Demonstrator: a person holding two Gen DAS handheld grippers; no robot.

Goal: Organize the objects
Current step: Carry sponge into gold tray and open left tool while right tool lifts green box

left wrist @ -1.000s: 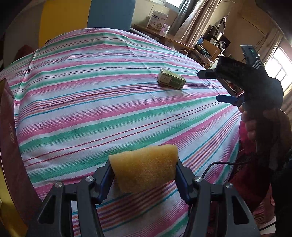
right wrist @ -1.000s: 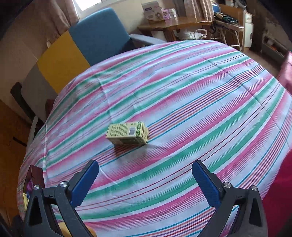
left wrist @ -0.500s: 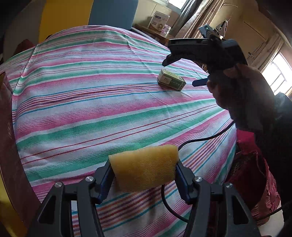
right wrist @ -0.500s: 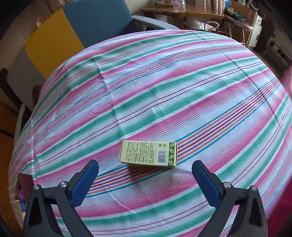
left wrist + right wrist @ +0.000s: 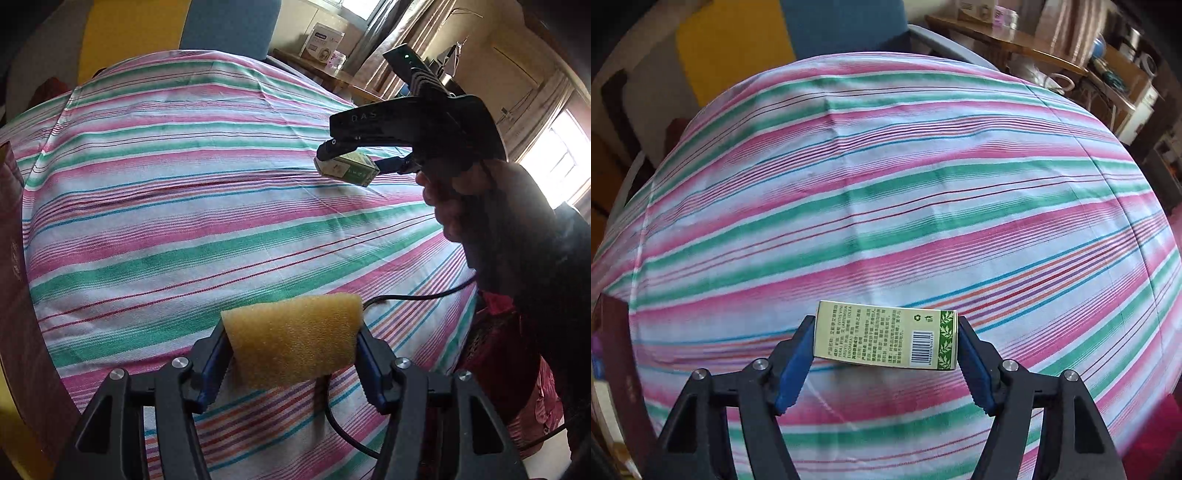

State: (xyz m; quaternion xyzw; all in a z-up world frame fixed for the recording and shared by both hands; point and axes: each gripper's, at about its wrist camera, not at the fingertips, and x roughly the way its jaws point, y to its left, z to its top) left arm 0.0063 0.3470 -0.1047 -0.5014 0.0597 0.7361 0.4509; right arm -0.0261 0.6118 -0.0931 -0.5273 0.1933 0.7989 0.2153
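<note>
Right hand-held gripper (image 5: 884, 341) closing on green carton (image 5: 886, 338), barcode up | left hand-held gripper (image 5: 291, 354) clamps yellow sponge (image 5: 293, 338)

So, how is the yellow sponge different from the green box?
The yellow sponge is soft, porous foam with no print; the green box is stiff printed card with a barcode. The sponge sits in the left gripper, the box between the right gripper's closing jaws. Both are small blocks.
</note>
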